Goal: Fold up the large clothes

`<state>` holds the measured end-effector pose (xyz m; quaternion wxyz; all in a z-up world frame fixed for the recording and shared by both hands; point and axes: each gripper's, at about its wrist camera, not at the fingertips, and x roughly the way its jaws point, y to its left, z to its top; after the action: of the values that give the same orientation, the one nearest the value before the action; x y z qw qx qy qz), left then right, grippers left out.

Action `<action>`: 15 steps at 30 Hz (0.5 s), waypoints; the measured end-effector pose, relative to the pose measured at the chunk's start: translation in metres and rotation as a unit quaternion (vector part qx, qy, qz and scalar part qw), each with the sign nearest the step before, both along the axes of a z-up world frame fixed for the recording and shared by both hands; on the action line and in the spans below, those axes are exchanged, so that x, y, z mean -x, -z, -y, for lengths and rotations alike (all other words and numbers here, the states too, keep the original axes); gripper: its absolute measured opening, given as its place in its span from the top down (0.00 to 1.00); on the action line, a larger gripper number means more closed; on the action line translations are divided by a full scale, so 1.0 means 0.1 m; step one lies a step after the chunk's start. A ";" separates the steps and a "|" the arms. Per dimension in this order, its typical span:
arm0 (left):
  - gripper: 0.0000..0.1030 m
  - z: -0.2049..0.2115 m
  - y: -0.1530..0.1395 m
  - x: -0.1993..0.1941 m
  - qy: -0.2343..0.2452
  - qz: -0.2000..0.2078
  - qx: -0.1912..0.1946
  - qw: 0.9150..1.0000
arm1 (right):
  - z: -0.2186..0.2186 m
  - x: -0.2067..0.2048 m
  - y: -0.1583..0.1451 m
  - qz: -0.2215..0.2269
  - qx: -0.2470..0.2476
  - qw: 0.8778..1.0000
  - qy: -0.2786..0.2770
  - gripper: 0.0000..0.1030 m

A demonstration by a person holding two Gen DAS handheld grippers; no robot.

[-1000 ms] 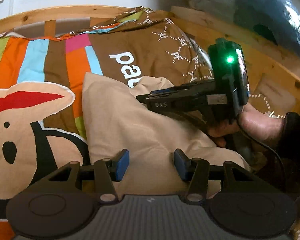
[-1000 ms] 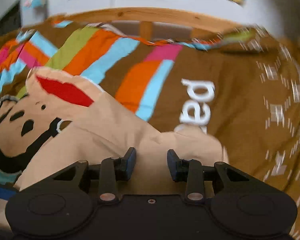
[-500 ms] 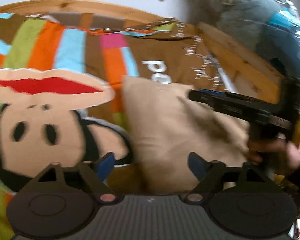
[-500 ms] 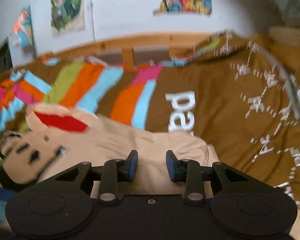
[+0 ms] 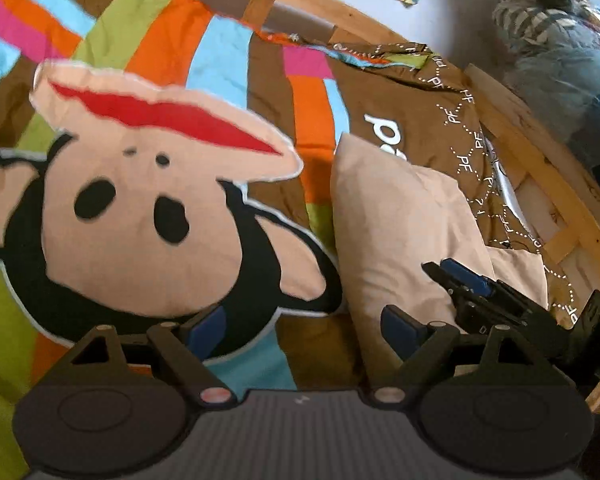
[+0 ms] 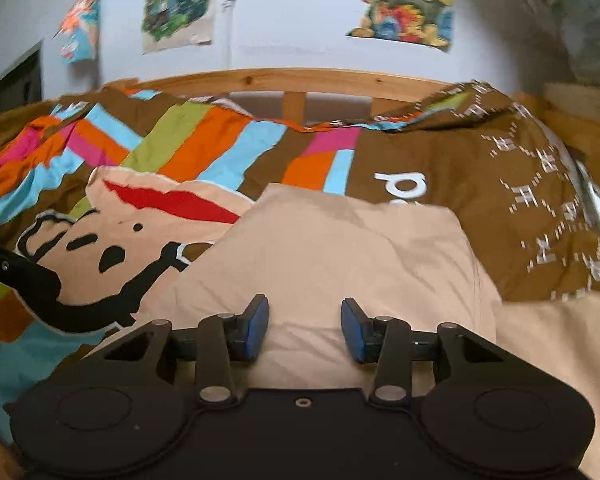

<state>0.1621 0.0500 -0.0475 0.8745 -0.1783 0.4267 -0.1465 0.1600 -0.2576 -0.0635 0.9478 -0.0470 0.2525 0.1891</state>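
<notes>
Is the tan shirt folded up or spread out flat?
Folded. The tan garment lies as a compact rectangle with straight edges and corners on the monkey bedspread. How many layers, cannot tell.

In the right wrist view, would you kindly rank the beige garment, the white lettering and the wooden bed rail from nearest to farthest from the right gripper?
From the right gripper:
1. Beige garment, directly under the fingers.
2. White lettering, beyond it, slightly right.
3. Wooden bed rail, at the back by the wall.

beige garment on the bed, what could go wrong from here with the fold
The beige garment lies loosely folded on a rumpled printed duvet; a low grab might pinch both. The right gripper, jaws opening, has cloth between them, so the fold could spring back. The left gripper is wide open, steadying nothing.
</notes>
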 end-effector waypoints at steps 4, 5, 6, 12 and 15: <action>0.14 -0.04 0.04 0.03 -0.011 -0.006 0.010 1.000 | 0.11 -0.01 0.18 0.006 -0.046 0.999 0.006 0.59; 0.11 -0.05 0.03 0.04 -0.012 -0.002 0.012 1.000 | 0.10 0.00 0.17 0.008 -0.044 0.999 0.007 0.59; 0.09 -0.06 0.02 0.06 -0.011 0.003 0.015 1.000 | 0.10 0.03 0.16 0.009 -0.043 0.999 0.008 0.59; 0.04 -0.01 0.01 0.01 0.018 0.029 0.048 0.998 | 0.31 0.20 -0.16 0.007 -0.063 0.998 0.026 0.23; 0.04 0.05 0.03 -0.17 0.026 0.015 0.087 0.996 | 0.59 0.36 -0.34 0.031 -0.080 0.994 0.070 0.18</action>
<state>0.1786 0.0446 -0.0502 0.8577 -0.2409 0.4038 -0.2081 0.1239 -0.3171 -0.0290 0.9668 0.0408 0.2098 0.1399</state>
